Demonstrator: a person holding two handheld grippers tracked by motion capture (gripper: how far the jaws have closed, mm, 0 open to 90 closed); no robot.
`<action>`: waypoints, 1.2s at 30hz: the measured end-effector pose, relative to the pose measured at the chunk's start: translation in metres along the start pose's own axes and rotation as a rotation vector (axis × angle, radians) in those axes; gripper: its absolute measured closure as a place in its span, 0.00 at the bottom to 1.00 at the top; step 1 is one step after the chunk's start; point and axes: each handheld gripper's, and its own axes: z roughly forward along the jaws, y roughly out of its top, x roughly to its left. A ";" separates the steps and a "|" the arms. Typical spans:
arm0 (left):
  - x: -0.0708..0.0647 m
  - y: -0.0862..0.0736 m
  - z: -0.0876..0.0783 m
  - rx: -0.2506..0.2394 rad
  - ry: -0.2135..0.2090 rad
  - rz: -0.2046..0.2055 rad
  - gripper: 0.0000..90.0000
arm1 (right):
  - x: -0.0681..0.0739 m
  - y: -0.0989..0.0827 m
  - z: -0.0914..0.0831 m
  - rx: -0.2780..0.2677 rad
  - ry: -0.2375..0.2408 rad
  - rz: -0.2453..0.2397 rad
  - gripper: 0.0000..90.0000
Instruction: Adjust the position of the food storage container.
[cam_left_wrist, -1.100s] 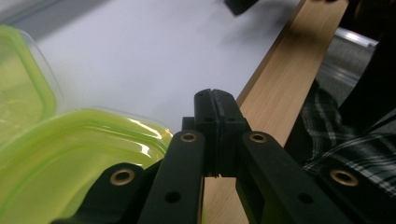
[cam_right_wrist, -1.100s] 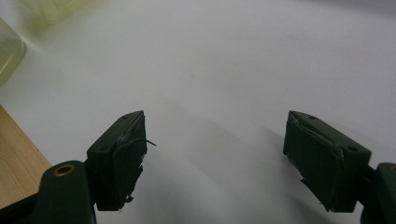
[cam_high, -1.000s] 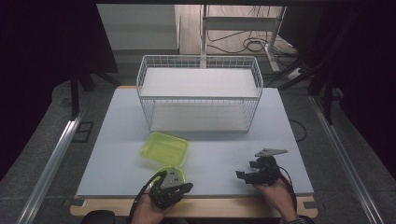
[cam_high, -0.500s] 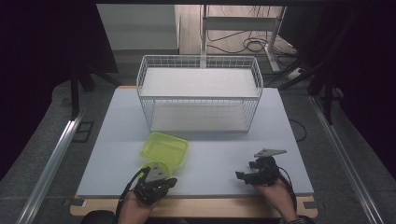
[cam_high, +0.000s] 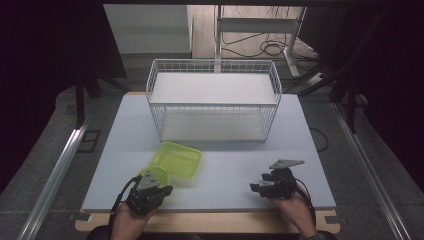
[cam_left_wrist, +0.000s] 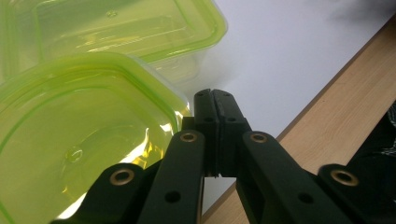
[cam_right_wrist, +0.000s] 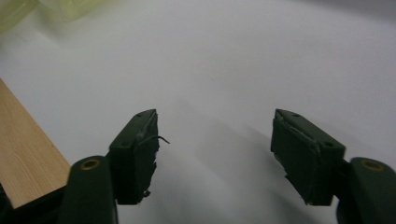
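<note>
Two see-through green containers lie near the table's front left. The larger one (cam_high: 179, 159) (cam_left_wrist: 116, 23) is farther in. The smaller one (cam_high: 161, 171) (cam_left_wrist: 70, 140) sits close beside my left gripper (cam_high: 166, 190) (cam_left_wrist: 215, 100), on its left in the left gripper view. That gripper is shut with nothing between its jaws, just inside the wooden front edge (cam_left_wrist: 327, 126). My right gripper (cam_high: 257, 186) (cam_right_wrist: 215, 140) rests low over bare table at the front right. Its jaws stand apart and have just been closing, with nothing between them.
A white wire basket (cam_high: 214, 105) stands at the back middle of the white table (cam_high: 230, 165). A wooden strip (cam_high: 220, 220) runs along the front edge. Dark floor, a metal rail (cam_high: 60, 175) and cables surround the table.
My left hand has slid to the left along the front edge, with its gripper still shut. The right hand has kept its place.
</note>
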 end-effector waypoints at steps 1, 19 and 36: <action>0.000 0.000 0.000 -0.003 -0.004 -0.001 0.99 | 0.002 0.002 0.000 -0.005 0.006 -0.010 0.44; 0.005 -0.008 -0.012 -0.125 -0.016 0.016 0.39 | 0.067 0.076 0.046 -0.020 0.155 -0.226 0.98; 0.008 -0.009 -0.009 -0.106 0.062 0.028 0.10 | 0.111 0.121 0.113 0.013 0.208 -0.269 0.98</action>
